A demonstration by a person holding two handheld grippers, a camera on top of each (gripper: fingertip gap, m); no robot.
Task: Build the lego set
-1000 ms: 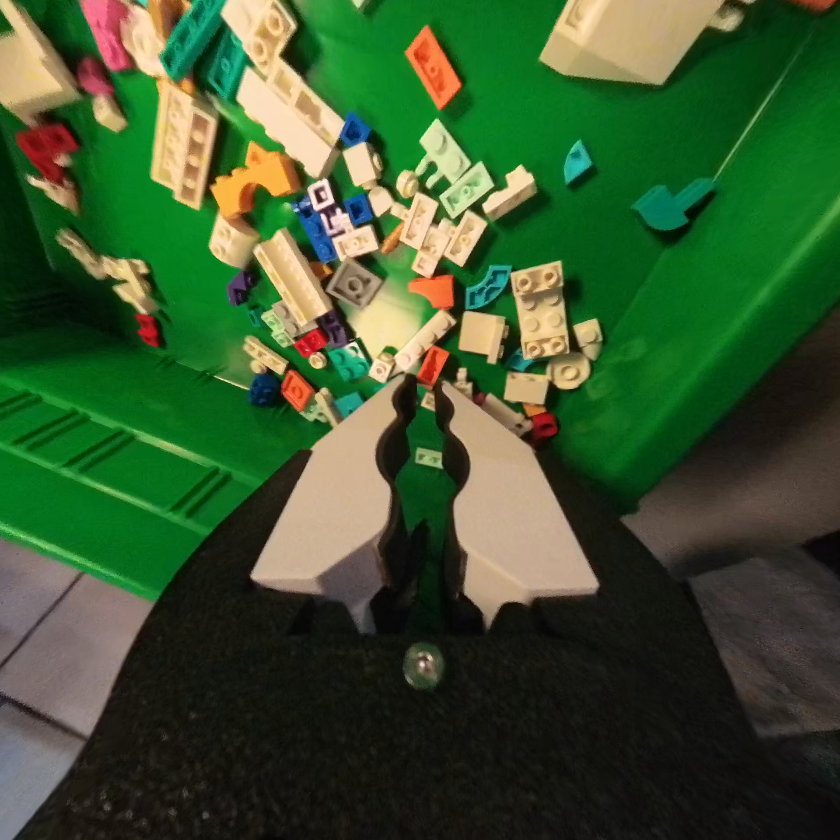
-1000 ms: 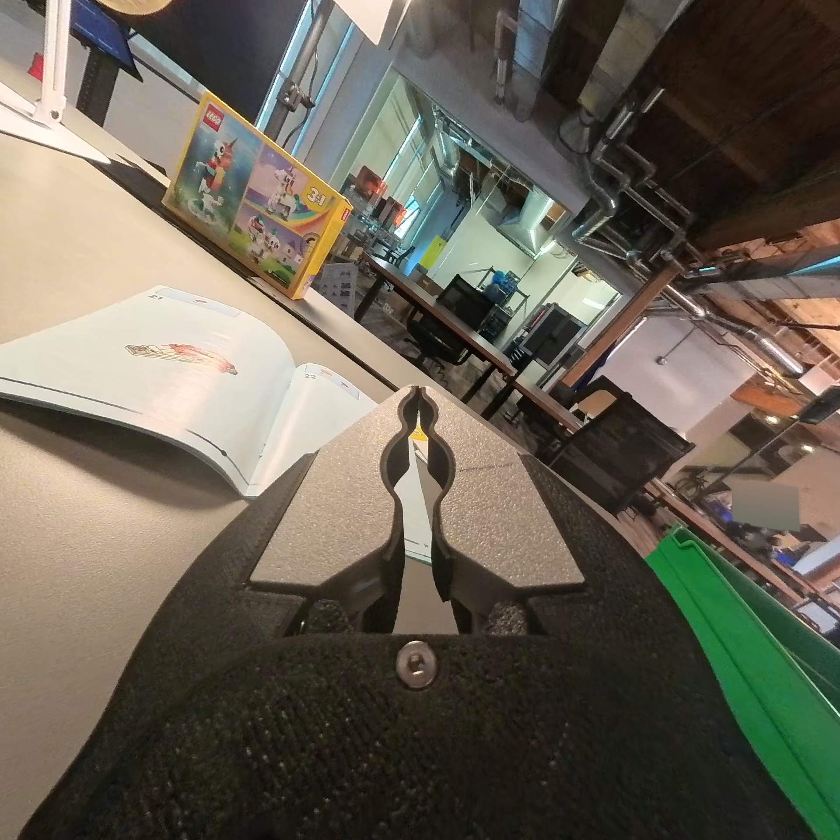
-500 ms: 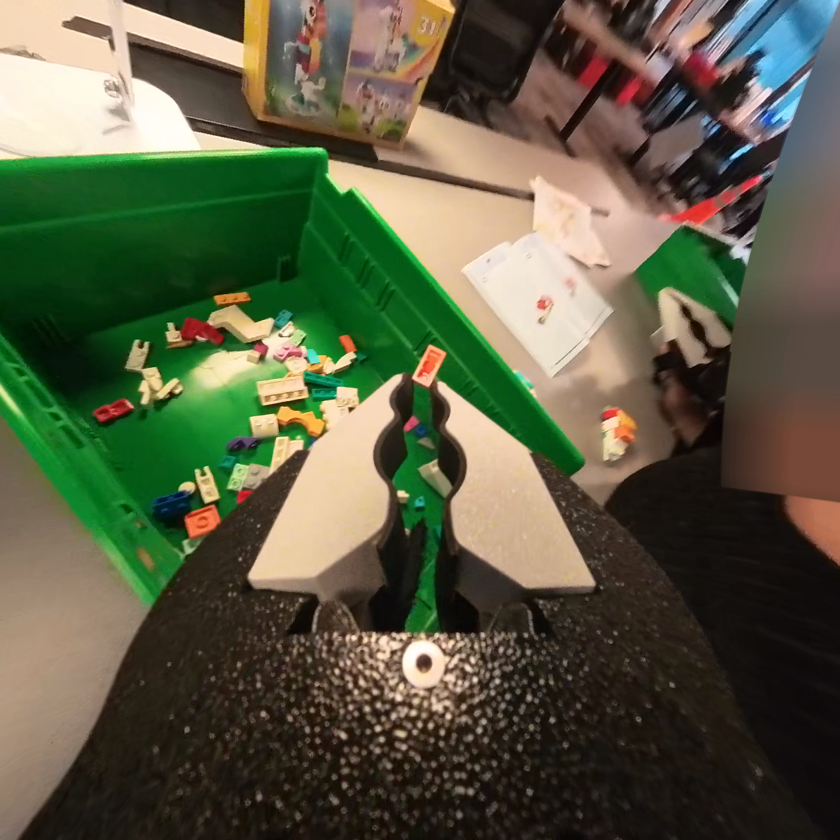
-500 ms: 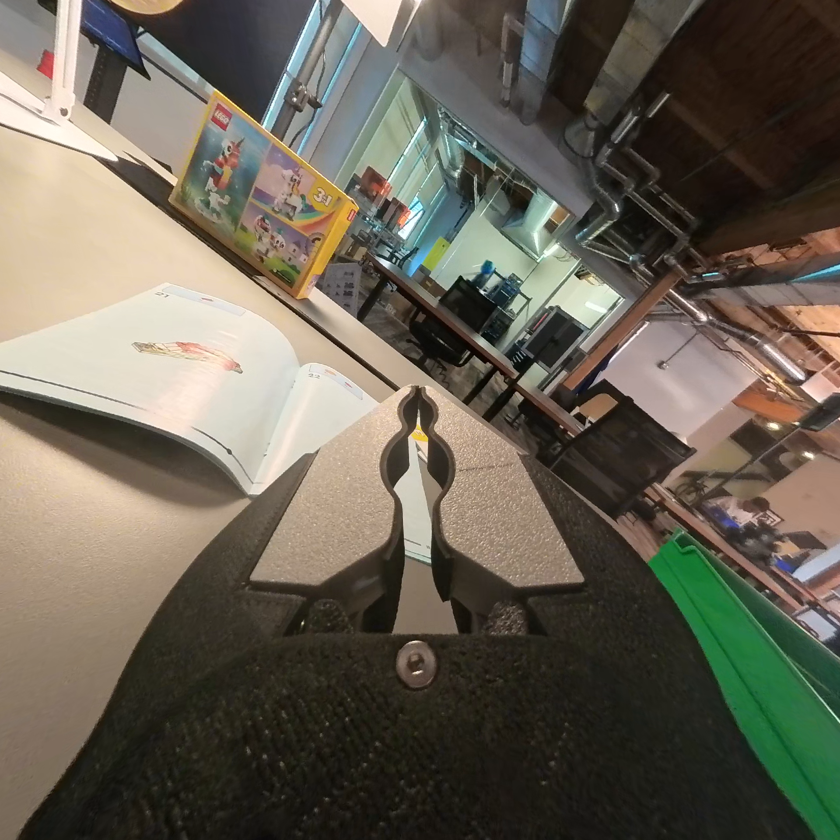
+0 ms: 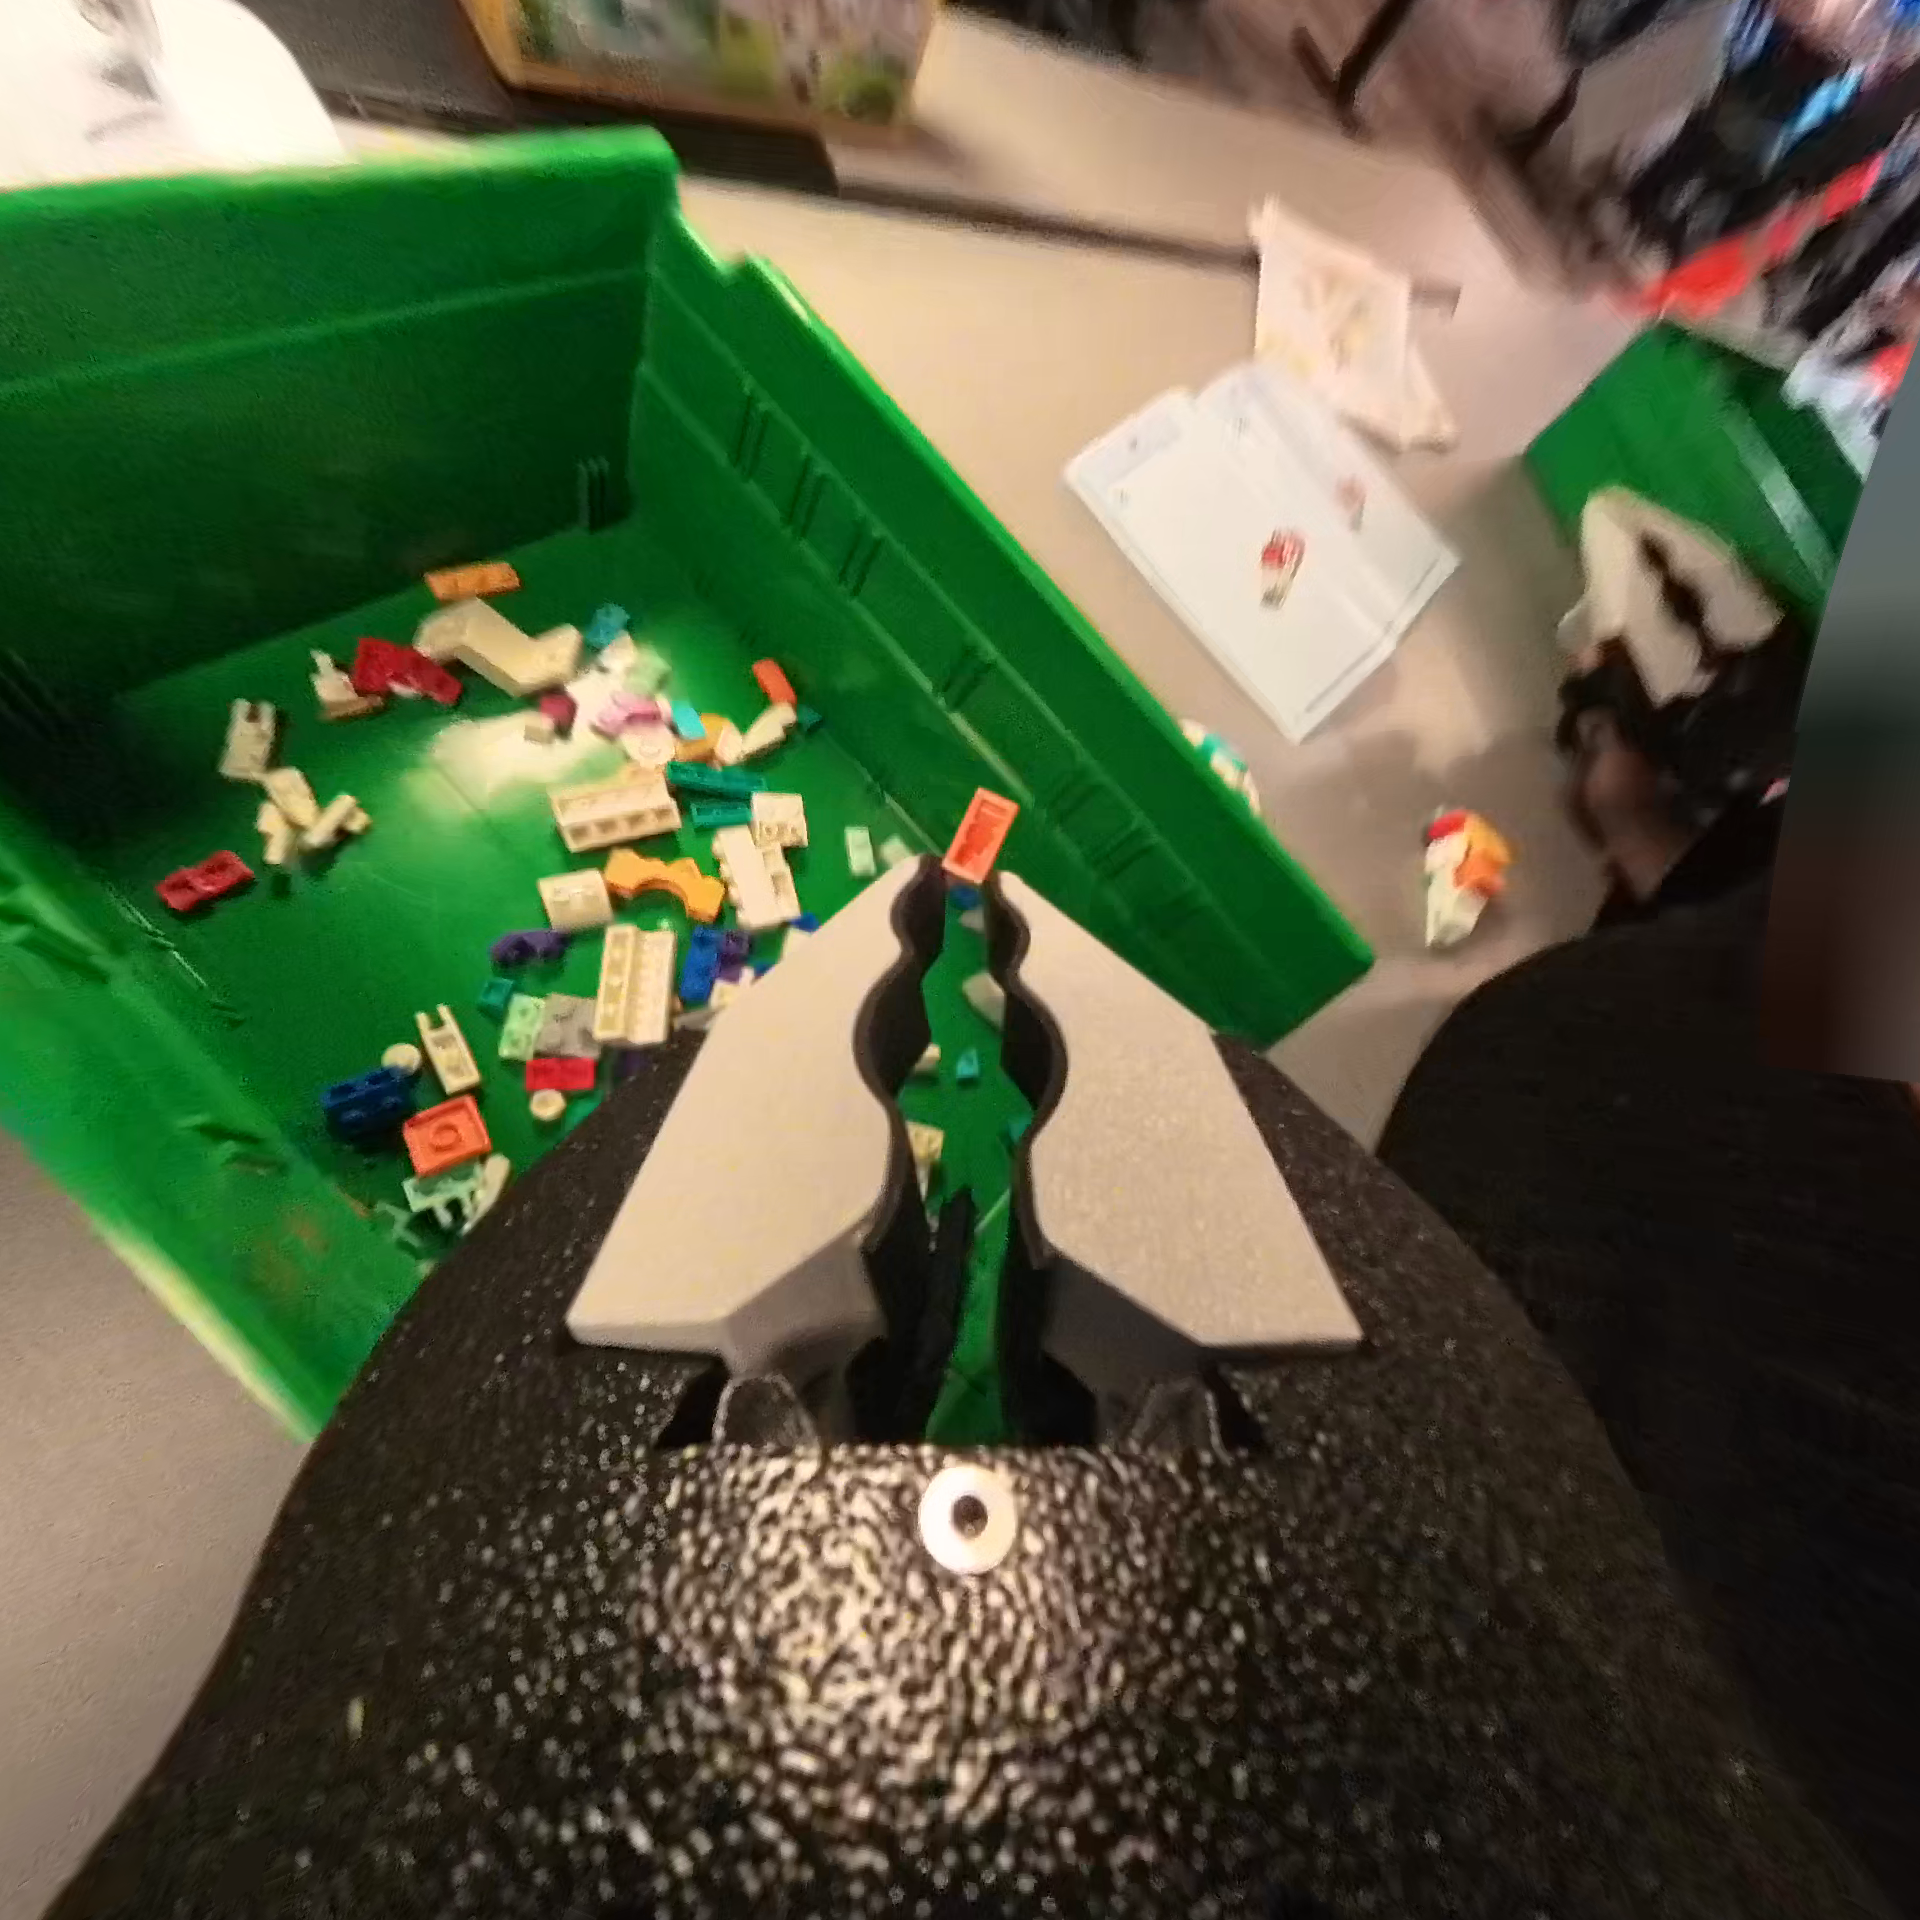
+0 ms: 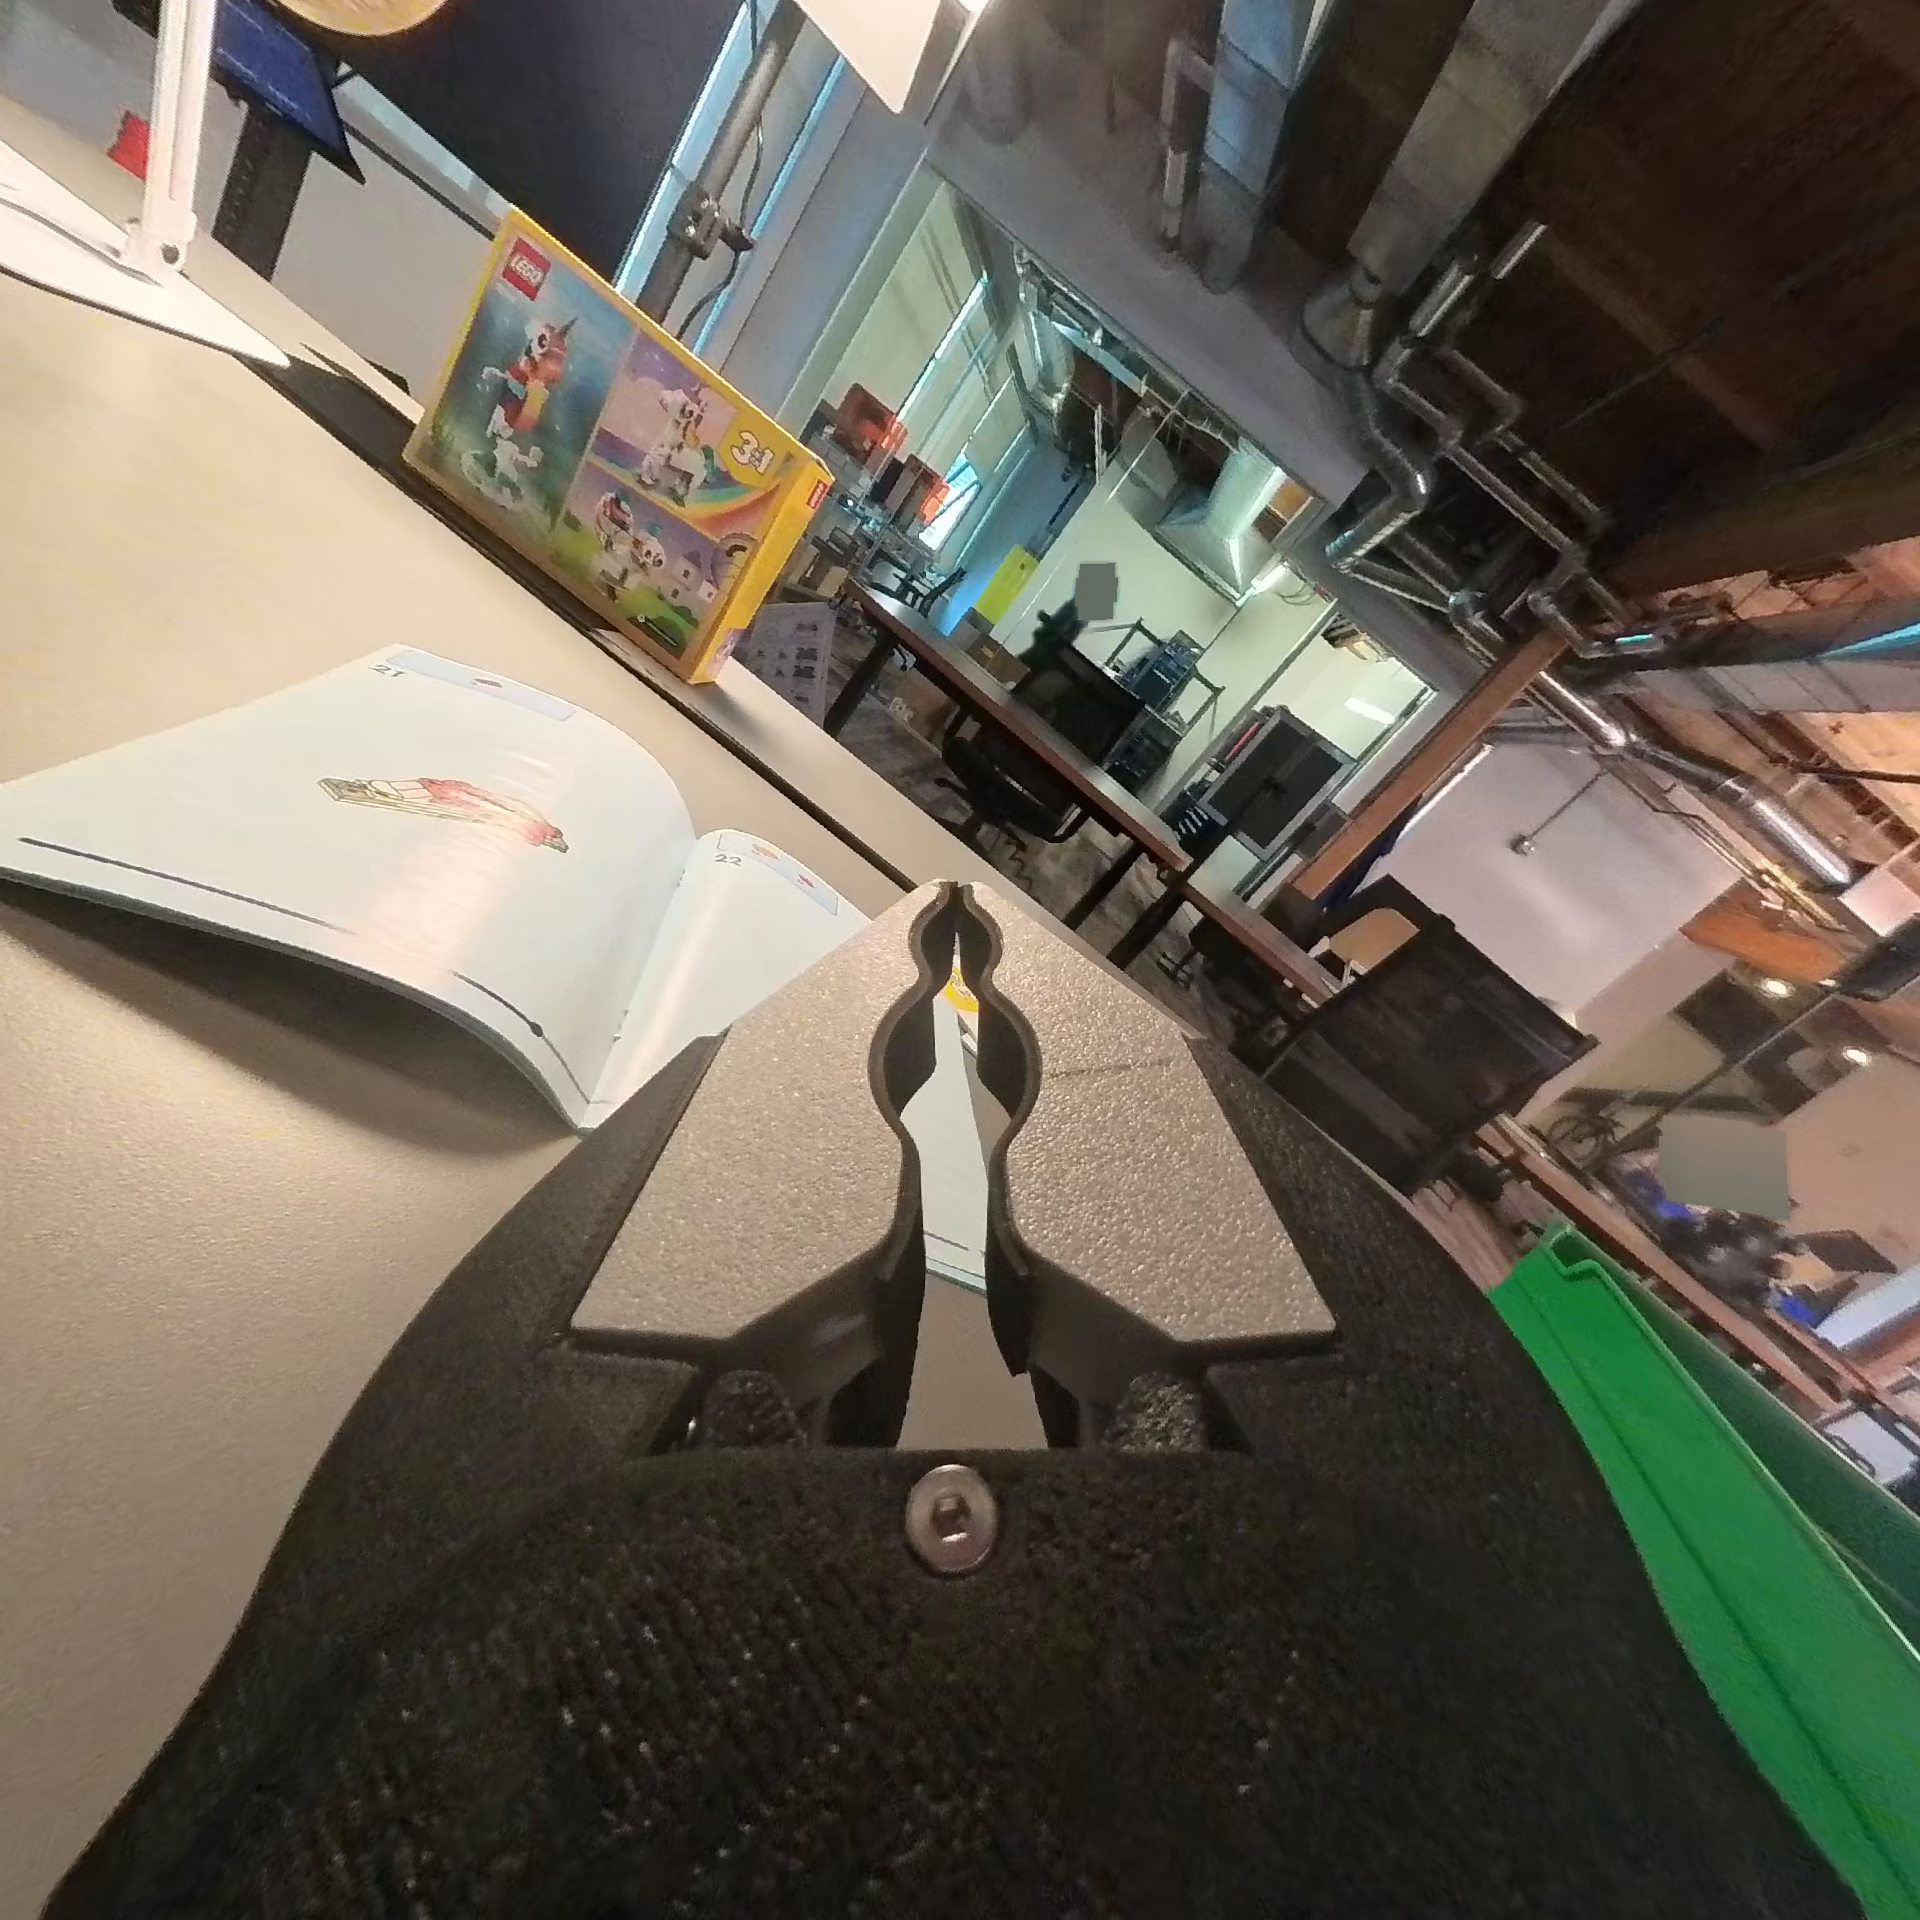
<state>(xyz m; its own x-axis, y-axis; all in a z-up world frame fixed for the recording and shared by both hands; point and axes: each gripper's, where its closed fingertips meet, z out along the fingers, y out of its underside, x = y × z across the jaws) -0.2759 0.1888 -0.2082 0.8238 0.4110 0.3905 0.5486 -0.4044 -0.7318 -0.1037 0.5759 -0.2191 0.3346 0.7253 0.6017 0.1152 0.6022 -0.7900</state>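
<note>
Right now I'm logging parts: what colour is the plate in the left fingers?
Orange-red plate, clearest in the left wrist view.

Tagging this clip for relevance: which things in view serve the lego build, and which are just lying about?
Job:
left claw pinching orange plate
green bin of loose bricks
small partial build
open instruction booklet

Lying about:
yellow set box
white stand

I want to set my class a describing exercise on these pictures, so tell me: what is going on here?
A person is building a Lego set with two handheld grippers. The left gripper pinches a small orange plate above the green bin of loose pieces. The right gripper rests shut and empty on the table, by the open instruction booklet. A small part-built model lies on the table.
</note>
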